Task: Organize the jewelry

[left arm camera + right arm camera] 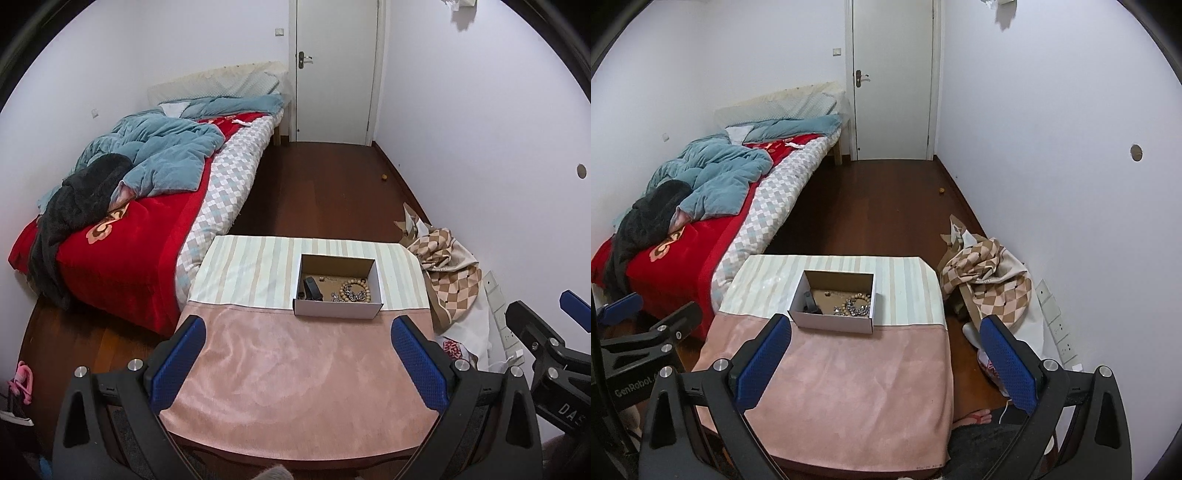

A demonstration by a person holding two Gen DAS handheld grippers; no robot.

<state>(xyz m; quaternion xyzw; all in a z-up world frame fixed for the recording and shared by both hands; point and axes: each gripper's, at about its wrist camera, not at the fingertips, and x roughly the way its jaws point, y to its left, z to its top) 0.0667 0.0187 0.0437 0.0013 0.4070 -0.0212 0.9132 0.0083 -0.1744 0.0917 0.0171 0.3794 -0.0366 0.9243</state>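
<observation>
An open white cardboard box point(338, 309) point(831, 320) stands on the table where the striped cloth meets the pink cloth. Inside lie a wooden bead bracelet point(355, 286) point(858, 297), tangled silvery jewelry point(341, 296) point(849, 310) and a black band-like item point(312, 289) point(809, 302). My left gripper point(298, 363) is open and empty above the pink cloth, short of the box. My right gripper point(885, 363) is open and empty over the table's right front part. Each gripper shows at the edge of the other's view.
The small table point(295, 398) point(849, 398) is covered by pink and striped cloths. A bed point(122, 236) with red and blue bedding stands to the left. Checked fabric point(448, 273) point(990, 280) lies on the floor at right by the wall. A closed door point(336, 70) is at the back.
</observation>
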